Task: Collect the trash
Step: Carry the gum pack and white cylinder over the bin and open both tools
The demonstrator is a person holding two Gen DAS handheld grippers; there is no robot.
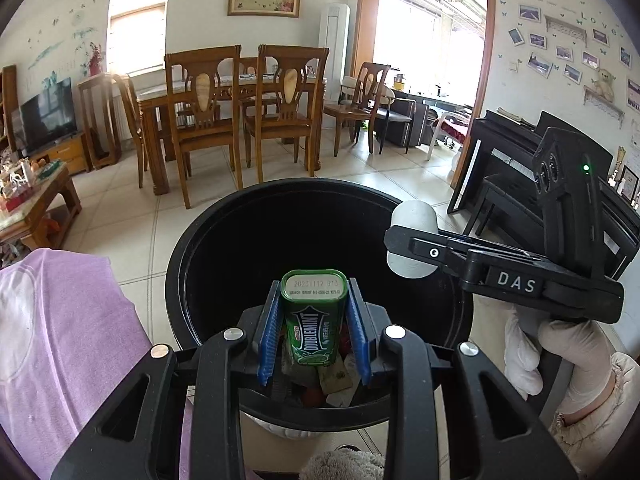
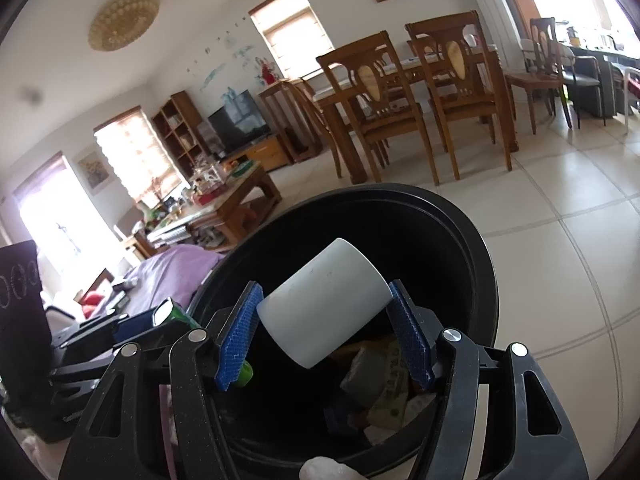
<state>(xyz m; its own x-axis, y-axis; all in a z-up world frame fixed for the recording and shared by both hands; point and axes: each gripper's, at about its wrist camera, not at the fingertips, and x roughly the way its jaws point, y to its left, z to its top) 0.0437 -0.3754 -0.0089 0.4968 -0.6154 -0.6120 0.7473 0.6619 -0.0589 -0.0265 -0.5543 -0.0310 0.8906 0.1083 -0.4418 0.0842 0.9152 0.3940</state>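
A green gum tin (image 1: 314,316) is clamped upright between the blue pads of the left gripper (image 1: 314,330) and is held over the near part of a black bin (image 1: 280,216), presumably so that it falls straight in once let go. A white cup (image 2: 324,300) is gripped on its side, tilted, by the right gripper (image 2: 326,330), its ends pressed by the pads; in the left wrist view it is seen at the right rim of the bin, just above the opening. Both pieces of trash are thus carried over the bin at once, and neither has been dropped yet. Wrappers and scraps of paper (image 2: 390,396) are already lying at the bottom. The bin's near wall is cut off by the gripper frames, and its floor is largely dark, so what else is inside cannot be made out. Only a white-gloved hand (image 1: 560,352) on the right gripper's handle is shown. A purple cloth (image 1: 60,340) lies at the near left; what it covers is hidden.
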